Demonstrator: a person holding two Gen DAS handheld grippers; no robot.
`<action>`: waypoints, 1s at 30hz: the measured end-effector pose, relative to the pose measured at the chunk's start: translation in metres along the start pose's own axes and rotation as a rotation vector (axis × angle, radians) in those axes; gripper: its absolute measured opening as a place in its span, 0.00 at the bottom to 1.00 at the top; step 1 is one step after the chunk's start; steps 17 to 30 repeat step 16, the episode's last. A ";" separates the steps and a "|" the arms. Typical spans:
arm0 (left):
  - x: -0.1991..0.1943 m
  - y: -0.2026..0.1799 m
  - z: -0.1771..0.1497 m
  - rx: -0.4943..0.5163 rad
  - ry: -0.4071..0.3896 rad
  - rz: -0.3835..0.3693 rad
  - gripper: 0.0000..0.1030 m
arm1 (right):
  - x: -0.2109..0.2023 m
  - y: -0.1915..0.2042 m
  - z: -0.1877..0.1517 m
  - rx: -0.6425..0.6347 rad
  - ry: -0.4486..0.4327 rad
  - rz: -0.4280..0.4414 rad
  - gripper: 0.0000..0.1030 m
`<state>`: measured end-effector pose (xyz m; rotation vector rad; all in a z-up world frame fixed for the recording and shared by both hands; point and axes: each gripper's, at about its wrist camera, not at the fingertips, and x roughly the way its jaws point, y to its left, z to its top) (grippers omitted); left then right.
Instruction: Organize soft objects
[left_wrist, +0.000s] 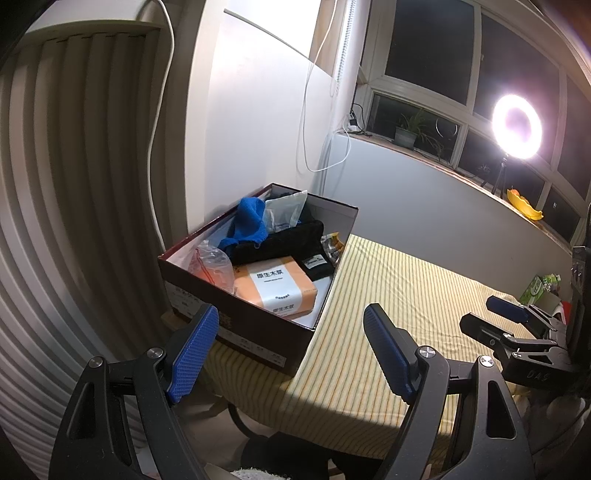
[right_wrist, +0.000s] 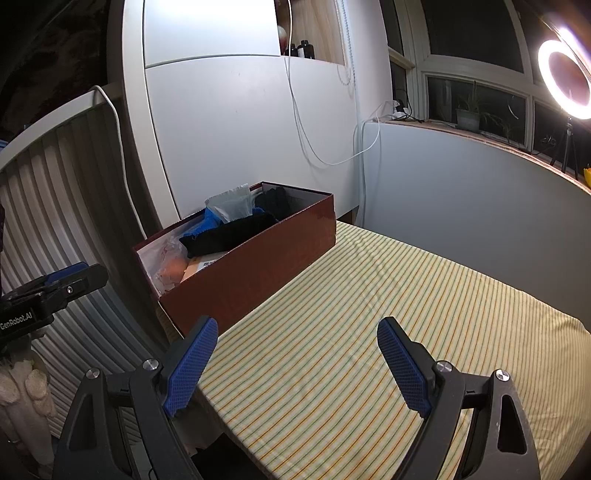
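A dark red cardboard box (left_wrist: 258, 334) (right_wrist: 258, 266) stands at the table's far left corner. In it lie an orange tissue pack (left_wrist: 277, 288), a blue cloth (left_wrist: 247, 218), a black cloth (left_wrist: 280, 240) (right_wrist: 229, 234), a clear bag (left_wrist: 212, 264) and a silvery pouch (left_wrist: 284, 210). My left gripper (left_wrist: 291, 354) is open and empty, in front of the box. My right gripper (right_wrist: 297, 367) is open and empty above the striped tablecloth (right_wrist: 369, 332), to the right of the box. The right gripper also shows in the left wrist view (left_wrist: 498, 317).
A ribbed radiator (left_wrist: 55, 184) is left of the table. White cables (right_wrist: 314, 147) hang on the wall behind the box. A ring light (left_wrist: 517, 125) and a potted plant (left_wrist: 406, 134) stand on the windowsill. A green pack (left_wrist: 535, 288) lies at the table's right.
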<state>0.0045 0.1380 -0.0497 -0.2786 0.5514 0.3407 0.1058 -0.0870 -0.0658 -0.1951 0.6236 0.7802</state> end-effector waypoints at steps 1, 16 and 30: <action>0.000 0.000 0.000 0.000 0.000 0.000 0.79 | 0.000 0.000 0.000 0.000 0.000 0.000 0.83; -0.002 -0.002 -0.001 0.009 -0.030 -0.002 0.78 | 0.002 0.000 -0.002 -0.001 0.007 -0.009 0.83; -0.002 -0.002 -0.001 0.009 -0.030 -0.002 0.78 | 0.002 0.000 -0.002 -0.001 0.007 -0.009 0.83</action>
